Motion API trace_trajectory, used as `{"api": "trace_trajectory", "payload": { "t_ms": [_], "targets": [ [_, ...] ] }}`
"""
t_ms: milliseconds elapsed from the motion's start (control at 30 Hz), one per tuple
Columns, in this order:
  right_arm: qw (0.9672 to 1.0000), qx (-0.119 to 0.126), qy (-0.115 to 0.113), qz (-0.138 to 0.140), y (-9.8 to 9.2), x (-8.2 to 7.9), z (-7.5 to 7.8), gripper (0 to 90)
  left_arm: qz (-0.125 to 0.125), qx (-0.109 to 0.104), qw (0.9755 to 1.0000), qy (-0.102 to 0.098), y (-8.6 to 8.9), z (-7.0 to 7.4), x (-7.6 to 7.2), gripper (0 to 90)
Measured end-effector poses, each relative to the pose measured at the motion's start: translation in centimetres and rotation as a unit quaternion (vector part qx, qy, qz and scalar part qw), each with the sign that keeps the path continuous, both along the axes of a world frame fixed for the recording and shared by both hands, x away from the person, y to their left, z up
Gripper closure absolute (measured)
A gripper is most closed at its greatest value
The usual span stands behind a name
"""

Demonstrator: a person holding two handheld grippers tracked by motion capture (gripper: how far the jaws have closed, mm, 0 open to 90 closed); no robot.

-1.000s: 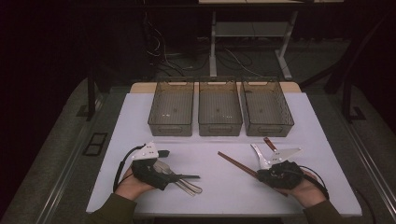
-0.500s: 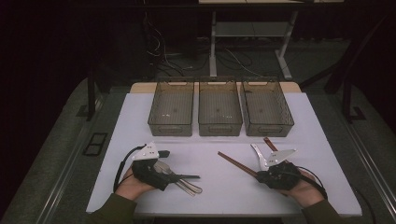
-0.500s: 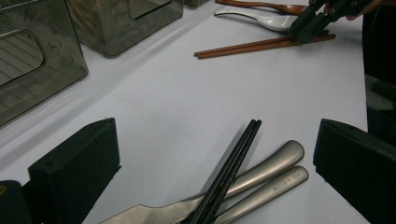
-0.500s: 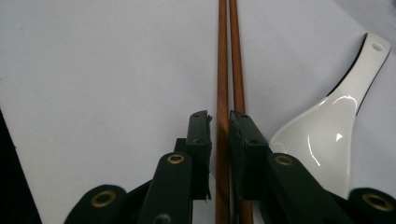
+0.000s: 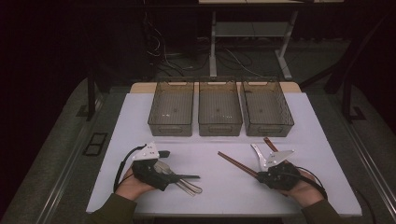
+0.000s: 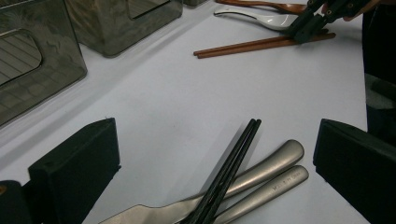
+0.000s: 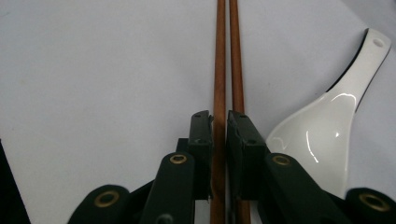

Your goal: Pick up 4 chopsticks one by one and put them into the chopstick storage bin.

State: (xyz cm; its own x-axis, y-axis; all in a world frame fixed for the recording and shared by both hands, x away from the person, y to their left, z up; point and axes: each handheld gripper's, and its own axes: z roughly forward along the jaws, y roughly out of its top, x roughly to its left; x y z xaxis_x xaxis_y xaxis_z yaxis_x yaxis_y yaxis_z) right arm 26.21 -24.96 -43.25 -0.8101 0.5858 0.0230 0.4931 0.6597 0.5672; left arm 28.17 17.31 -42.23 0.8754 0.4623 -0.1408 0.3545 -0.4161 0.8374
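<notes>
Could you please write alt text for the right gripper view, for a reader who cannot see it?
The right gripper has its black fingers closed around one of two brown wooden chopsticks, which run straight up the frame on a white table. A glossy white ceramic spoon lies just to the right of them.

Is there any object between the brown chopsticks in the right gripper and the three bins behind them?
Nothing visible blocks them. The right gripper is closed on one of the brown chopsticks; the other lies just outside. A white spoon lies beside them, and the table is bare up to the bins.
</notes>
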Motion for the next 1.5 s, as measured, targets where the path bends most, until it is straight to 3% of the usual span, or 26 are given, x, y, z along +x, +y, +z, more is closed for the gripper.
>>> {"api": "trace_trajectory", "payload": {
  "t_ms": [1500],
  "targets": [
    [0.9997,0.004,0.023,0.004,0.21,0.28,-0.38,83.9,-0.005,0.002,1.0000,0.001,-0.15,-0.11,0.00,0.0]
  ]
}}
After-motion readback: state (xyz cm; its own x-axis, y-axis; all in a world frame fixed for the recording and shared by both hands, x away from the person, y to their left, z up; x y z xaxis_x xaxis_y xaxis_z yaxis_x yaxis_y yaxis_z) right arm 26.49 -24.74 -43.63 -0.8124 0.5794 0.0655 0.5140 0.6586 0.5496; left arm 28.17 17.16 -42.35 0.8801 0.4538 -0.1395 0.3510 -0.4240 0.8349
